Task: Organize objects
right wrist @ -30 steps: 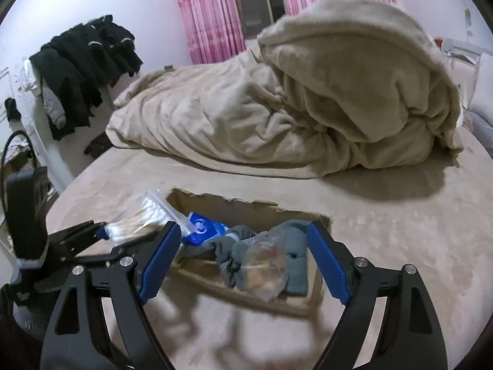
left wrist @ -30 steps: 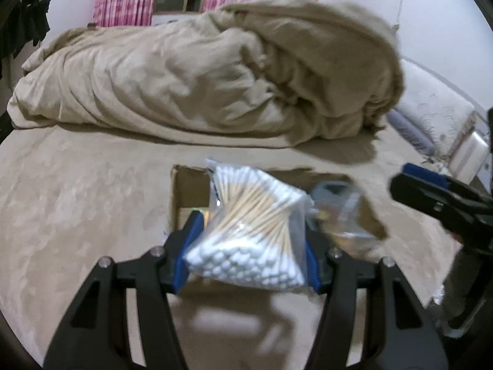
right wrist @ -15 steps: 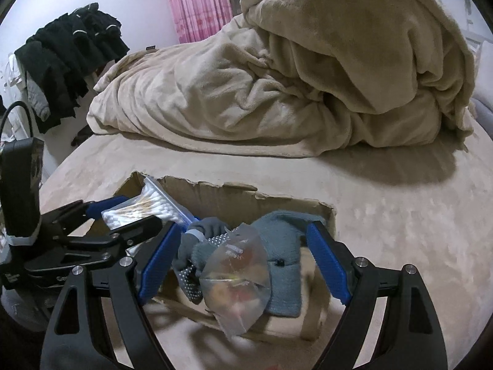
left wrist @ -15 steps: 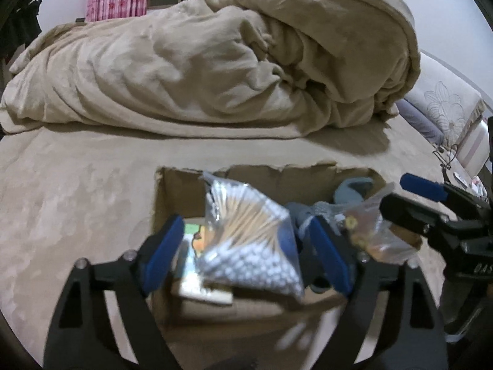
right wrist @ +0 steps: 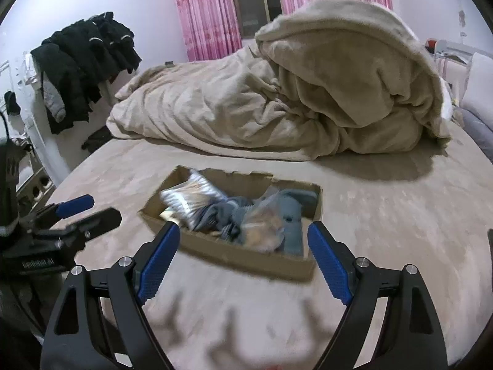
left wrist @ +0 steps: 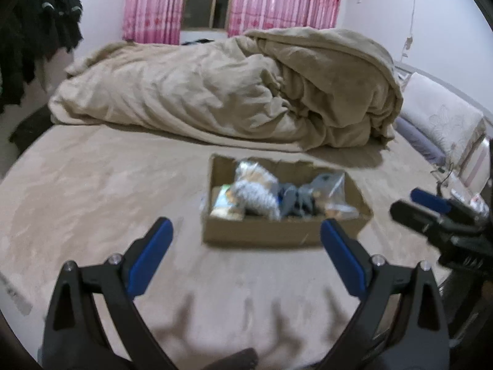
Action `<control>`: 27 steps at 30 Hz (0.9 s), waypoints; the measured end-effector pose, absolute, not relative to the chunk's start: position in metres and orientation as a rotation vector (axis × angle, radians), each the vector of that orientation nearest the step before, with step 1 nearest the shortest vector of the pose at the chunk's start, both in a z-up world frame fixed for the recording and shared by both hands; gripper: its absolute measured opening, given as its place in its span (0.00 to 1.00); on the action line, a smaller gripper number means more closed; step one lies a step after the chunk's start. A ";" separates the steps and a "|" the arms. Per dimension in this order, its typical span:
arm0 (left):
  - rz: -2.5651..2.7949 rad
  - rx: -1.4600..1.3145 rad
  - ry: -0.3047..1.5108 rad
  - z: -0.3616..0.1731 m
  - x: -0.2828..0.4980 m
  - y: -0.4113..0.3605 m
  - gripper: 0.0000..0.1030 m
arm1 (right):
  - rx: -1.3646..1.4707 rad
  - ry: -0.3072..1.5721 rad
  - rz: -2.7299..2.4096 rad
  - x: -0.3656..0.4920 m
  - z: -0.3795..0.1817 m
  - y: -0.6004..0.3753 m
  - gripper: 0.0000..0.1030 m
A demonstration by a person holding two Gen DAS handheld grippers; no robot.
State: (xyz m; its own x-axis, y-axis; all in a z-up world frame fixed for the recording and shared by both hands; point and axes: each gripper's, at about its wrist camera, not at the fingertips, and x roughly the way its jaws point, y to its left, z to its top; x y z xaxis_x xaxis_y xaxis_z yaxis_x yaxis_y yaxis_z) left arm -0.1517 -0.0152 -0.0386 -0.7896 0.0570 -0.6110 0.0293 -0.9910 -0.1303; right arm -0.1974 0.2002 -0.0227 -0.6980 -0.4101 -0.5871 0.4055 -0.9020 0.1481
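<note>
A shallow cardboard box (left wrist: 265, 235) (right wrist: 246, 254) lies on the beige bed. In it are a bag of cotton swabs (left wrist: 254, 191) (right wrist: 191, 195), grey socks (left wrist: 292, 199) (right wrist: 229, 215) and a clear bag of small items (left wrist: 334, 195) (right wrist: 263, 225). My left gripper (left wrist: 246, 236) is open and empty, held back from the box's near side. My right gripper (right wrist: 243, 240) is open and empty, also short of the box. Each gripper shows at the side of the other's view.
A bunched beige duvet (left wrist: 234, 92) (right wrist: 292, 92) lies behind the box. Pillows (left wrist: 443, 123) are at the right. Dark clothes (right wrist: 86, 61) hang at the left wall. Pink curtains (left wrist: 234, 0) are at the back.
My left gripper let go of the cotton swab bag, which now lies in the box. The clear bag also dropped into the box. Both grippers pulled back and up from the box.
</note>
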 end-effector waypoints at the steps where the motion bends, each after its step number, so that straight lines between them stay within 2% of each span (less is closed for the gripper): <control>1: 2.954 -1.018 -0.204 -0.040 -0.139 -0.013 0.95 | 0.885 -0.013 -2.548 -0.188 -0.022 0.201 0.85; 10: 2.973 -1.084 -0.203 -0.049 -0.079 -0.013 0.95 | 0.928 -0.014 -2.579 -0.131 -0.029 0.209 0.85; 27: 2.997 -1.040 -0.182 -0.040 -0.066 -0.015 0.95 | 0.930 -0.024 -2.593 -0.108 -0.032 0.209 0.85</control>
